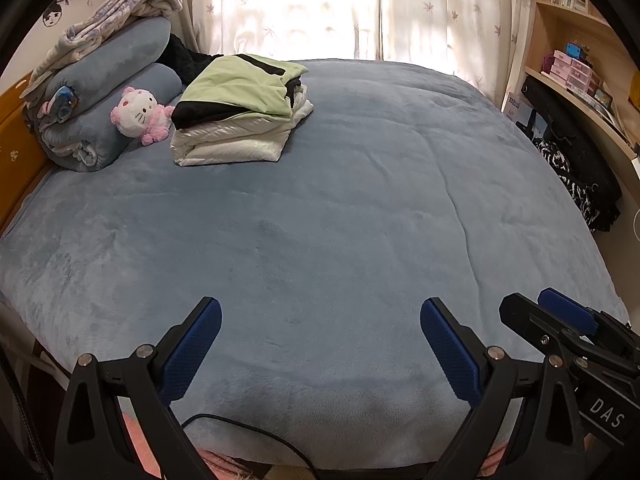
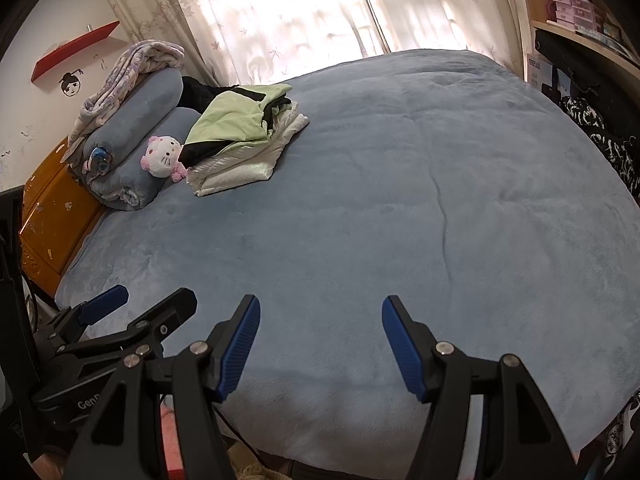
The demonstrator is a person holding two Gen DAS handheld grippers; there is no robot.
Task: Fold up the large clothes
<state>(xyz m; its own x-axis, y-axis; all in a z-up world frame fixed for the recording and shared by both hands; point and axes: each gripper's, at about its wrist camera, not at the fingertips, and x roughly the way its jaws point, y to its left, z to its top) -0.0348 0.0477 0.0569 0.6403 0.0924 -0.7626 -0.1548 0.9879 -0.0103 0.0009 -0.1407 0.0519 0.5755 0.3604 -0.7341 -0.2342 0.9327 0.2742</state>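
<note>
Hovering low in frame over blue bed (image 1: 340,208), left gripper (image 1: 320,320) spread, right gripper (image 2: 320,320) spread, both empty, folded clothes (image 1: 240,112) upper left.

Bright curtained window (image 1: 288,8) behind blue bed (image 1: 340,200); wood shelves (image 1: 576,40) rt, white wall (image 2: 48,20) lt.

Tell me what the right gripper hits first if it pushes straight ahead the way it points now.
Probably the blue fleece bedcover. The right gripper points down at bare cover, jaws open and empty; the folded clothes pile lies far off to its left.
</note>
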